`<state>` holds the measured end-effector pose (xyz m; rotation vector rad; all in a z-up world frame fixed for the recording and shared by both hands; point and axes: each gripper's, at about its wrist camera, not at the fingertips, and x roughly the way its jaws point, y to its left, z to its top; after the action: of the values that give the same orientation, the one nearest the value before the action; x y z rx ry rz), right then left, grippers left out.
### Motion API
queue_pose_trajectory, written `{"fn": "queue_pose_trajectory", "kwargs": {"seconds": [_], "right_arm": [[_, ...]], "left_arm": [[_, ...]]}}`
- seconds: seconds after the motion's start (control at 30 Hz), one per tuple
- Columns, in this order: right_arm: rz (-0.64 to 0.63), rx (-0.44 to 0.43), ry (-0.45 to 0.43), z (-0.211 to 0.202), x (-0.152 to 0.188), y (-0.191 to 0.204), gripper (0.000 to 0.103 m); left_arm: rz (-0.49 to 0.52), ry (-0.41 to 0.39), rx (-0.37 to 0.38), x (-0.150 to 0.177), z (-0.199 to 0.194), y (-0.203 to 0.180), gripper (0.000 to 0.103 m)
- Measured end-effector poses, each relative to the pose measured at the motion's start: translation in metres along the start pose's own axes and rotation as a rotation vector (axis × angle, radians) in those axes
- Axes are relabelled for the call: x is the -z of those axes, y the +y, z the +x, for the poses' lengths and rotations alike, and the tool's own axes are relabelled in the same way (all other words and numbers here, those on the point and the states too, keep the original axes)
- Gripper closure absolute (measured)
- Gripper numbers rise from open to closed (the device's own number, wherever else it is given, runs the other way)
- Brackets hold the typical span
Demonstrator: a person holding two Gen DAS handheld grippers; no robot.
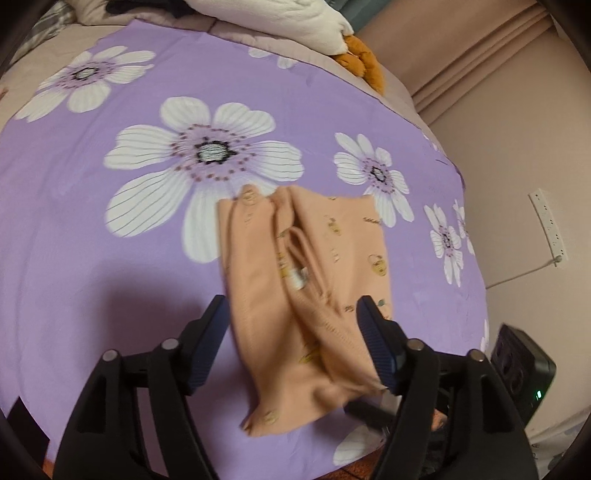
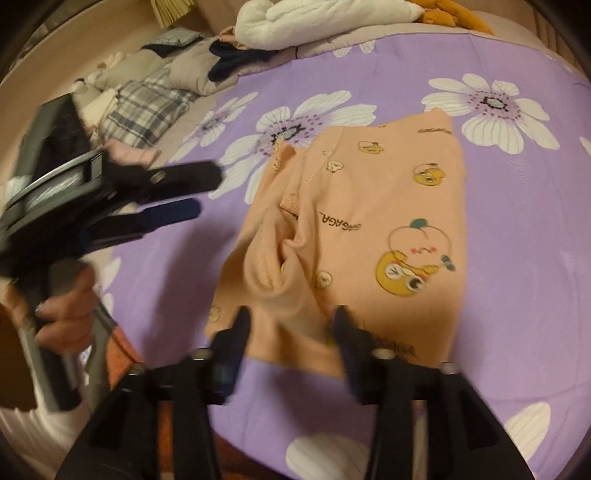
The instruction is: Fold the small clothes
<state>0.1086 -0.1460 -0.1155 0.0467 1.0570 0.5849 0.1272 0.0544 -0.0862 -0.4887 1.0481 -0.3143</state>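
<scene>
Setting: a bed (image 1: 110, 206) covered with a purple sheet printed with large white flowers, beside a beige wall.
Far edge of bed: a white plush blanket (image 2: 295, 22) and an orange soft toy (image 1: 364, 61) lie along it; in the right wrist view a plaid cloth (image 2: 144, 107) and a dark garment (image 2: 236, 59) sit in a heap at the upper left.
Wall: a white power strip (image 1: 548, 225) hangs on it with a cable trailing down.
Garment: a small peach garment (image 2: 369, 236) printed with yellow cartoon figures and dark lettering lies on the sheet near the front edge of the bed, partly folded, with a bunched ridge down its middle.
Left tongs (image 1: 291, 321): seen from their own camera, the two blue-padded fingers stand apart, one on each side of the garment's near end; the right-hand pad looks to brush the cloth, but the pads do not clamp it.
Left tongs from the other side: in the right wrist view they appear at the left, clear of the garment, held by a hand (image 2: 66, 306).
Right tongs (image 2: 291, 325): fingers apart over the garment's near edge, blurred, with cloth between them but not pinched.
</scene>
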Motion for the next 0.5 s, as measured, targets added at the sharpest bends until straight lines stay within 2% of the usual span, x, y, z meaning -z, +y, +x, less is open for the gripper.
{"fn": "queue_pose_trajectory", "kwargs": {"seconds": [0.07, 0.23, 0.33, 0.5], "right_arm": [[0.000, 0.048, -0.013, -0.010, 0.005, -0.003, 0.040], [0.071, 0.106, -0.046, -0.030, 0.013, -0.027, 0.039], [0.122, 0.144, -0.060, -0.035, 0.014, -0.041, 0.039], [0.164, 0.167, -0.075, -0.039, 0.015, -0.055, 0.039]], "left_arm": [[0.003, 0.018, 0.015, -0.005, 0.009, -0.003, 0.029], [0.008, 0.070, 0.037, -0.015, 0.036, -0.009, 0.028], [0.008, 0.110, 0.025, -0.019, 0.057, -0.012, 0.028], [0.010, 0.143, 0.021, -0.024, 0.083, -0.013, 0.031]]}}
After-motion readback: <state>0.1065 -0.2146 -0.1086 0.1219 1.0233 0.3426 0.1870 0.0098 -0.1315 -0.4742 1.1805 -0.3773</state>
